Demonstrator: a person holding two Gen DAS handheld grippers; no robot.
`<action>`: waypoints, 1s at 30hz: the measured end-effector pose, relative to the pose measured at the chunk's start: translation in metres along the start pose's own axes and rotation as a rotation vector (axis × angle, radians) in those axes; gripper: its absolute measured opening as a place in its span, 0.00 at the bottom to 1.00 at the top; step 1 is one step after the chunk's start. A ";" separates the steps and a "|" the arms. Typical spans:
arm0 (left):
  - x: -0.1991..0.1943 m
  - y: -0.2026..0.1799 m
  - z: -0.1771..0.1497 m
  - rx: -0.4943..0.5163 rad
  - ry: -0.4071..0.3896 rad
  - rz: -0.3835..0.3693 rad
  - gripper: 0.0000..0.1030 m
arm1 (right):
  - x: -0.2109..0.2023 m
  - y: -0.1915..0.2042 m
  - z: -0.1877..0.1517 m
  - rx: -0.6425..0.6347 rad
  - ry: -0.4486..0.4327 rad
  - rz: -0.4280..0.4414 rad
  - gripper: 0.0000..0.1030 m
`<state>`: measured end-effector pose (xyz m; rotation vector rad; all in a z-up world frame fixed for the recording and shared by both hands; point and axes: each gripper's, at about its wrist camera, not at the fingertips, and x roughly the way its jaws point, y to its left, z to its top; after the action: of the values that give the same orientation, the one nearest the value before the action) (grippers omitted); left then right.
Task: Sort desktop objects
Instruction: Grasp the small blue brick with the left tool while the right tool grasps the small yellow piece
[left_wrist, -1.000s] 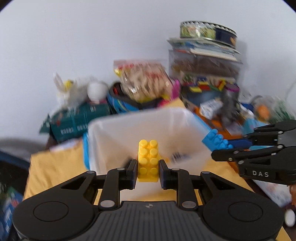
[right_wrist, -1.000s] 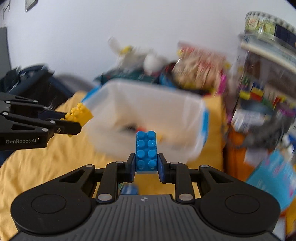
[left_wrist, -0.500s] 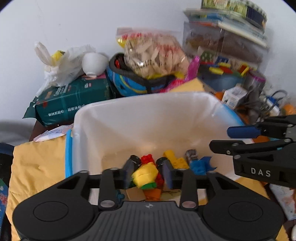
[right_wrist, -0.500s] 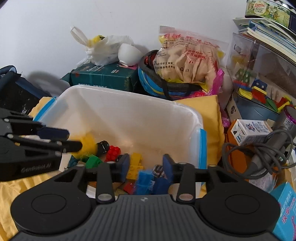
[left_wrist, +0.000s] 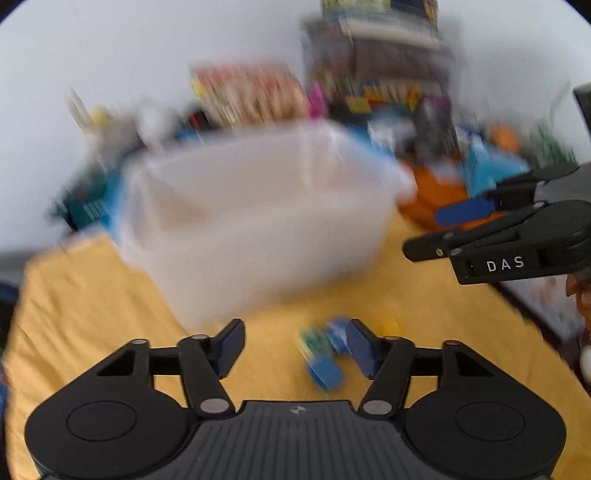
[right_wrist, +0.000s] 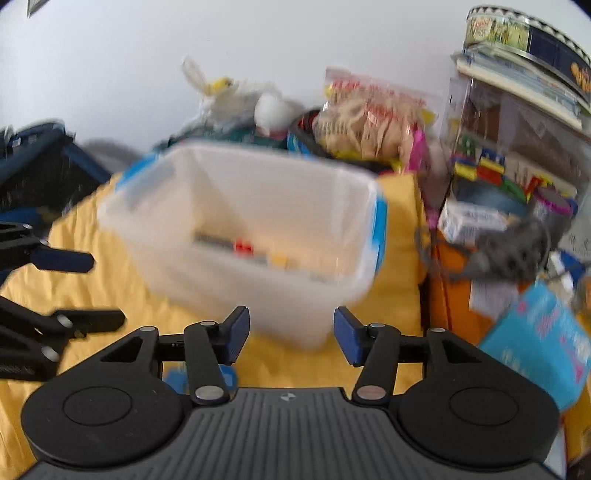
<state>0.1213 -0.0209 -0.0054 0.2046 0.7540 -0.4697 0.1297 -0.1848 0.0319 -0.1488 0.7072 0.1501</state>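
A white plastic bin (left_wrist: 258, 251) stands on the yellow cloth (left_wrist: 92, 314). In the right wrist view the bin (right_wrist: 258, 299) holds a red brick (right_wrist: 243, 246) and a yellow brick (right_wrist: 279, 260). My left gripper (left_wrist: 295, 347) hangs low in front of the bin, its jaws opening and nothing gripped. Blurred loose bricks lie on the cloth just past it: a green one (left_wrist: 312, 341), a blue one (left_wrist: 325, 369), a yellow one (left_wrist: 389, 325). My right gripper (right_wrist: 291, 338) is also opening and empty. It faces the bin's near wall, with a blue brick (right_wrist: 173, 380) under its left finger.
Clutter lines the back wall: a snack bag (right_wrist: 369, 118), stacked boxes topped by a round tin (right_wrist: 517, 33), a grey cable bundle (right_wrist: 509, 254), a light blue box (right_wrist: 543, 339). A dark bag (right_wrist: 33, 170) sits at the left. An orange surface (left_wrist: 432, 188) lies right of the bin.
A second ago each gripper held a brick, yellow left and blue right. Both dropped them into the bin, spread their jaws wider and sank back to the cloth before the bin.
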 end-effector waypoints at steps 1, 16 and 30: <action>0.011 -0.005 -0.005 -0.004 0.029 -0.011 0.57 | 0.003 0.002 -0.008 -0.005 0.025 0.000 0.51; 0.028 -0.012 -0.039 -0.122 0.184 -0.149 0.24 | 0.016 0.006 -0.063 -0.003 0.129 0.031 0.51; -0.015 -0.026 -0.089 -0.152 0.147 -0.131 0.26 | 0.062 0.020 -0.064 0.016 0.185 0.082 0.18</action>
<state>0.0453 -0.0084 -0.0584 0.0479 0.9473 -0.5233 0.1320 -0.1723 -0.0591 -0.1196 0.8994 0.2107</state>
